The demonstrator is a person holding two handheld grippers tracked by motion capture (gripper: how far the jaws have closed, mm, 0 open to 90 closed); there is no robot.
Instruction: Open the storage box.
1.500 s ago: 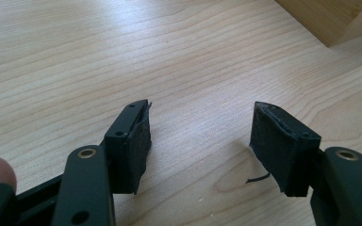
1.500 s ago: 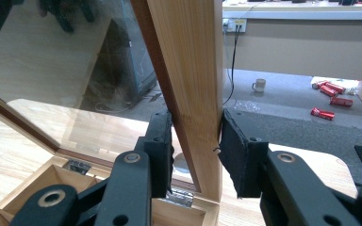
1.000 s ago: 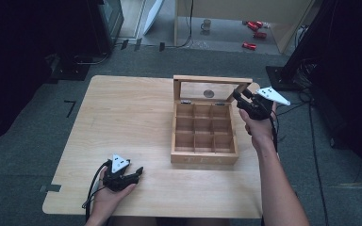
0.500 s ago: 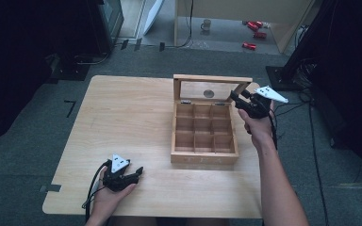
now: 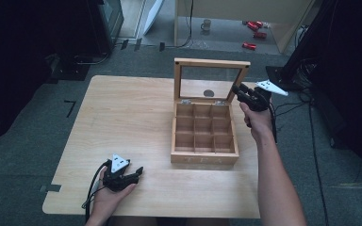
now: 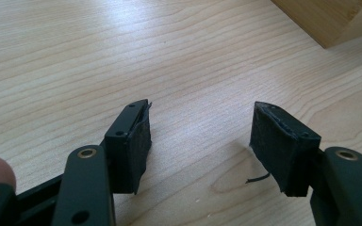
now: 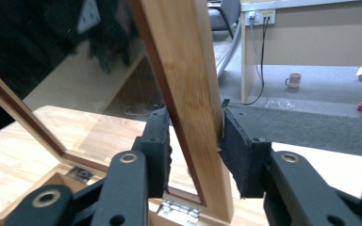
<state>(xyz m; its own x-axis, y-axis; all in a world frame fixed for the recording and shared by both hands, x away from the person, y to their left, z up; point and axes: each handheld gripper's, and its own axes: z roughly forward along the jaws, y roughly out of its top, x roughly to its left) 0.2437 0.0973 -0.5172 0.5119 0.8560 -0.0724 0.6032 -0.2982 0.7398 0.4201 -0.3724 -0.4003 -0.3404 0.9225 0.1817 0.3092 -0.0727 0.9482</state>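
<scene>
**Right gripper clamps the lid frame, box stands open**

Here's the wooden box [image 5: 205,136] on the right half of the table [image 5: 122,117], its nine compartments bare, and the lid [image 5: 210,80] stands upright at the back, glass pane facing the person. The right gripper [image 5: 243,92] is up at the lid's right edge. In the right gripper view the lid [image 7: 181,94] frame sits squarely between the two pads [image 7: 158,150] of the right gripper [image 7: 193,150], both pressed against the wood, so the jaws are clamped on that side rail. A silver hinge [image 7: 181,211] shows just below the grip.

Down at the near left corner, the left gripper [image 5: 131,175] rests low on the tabletop in the person's hand [image 5: 106,195], well apart from the box. In the left gripper view the left gripper [image 6: 200,141] has its jaws spread wide with only table [image 6: 122,56] grain between them, and a box corner [image 6: 330,21] sits at top right.

On the floor behind: a mug [image 5: 207,24] and red cans [image 5: 254,33].
</scene>
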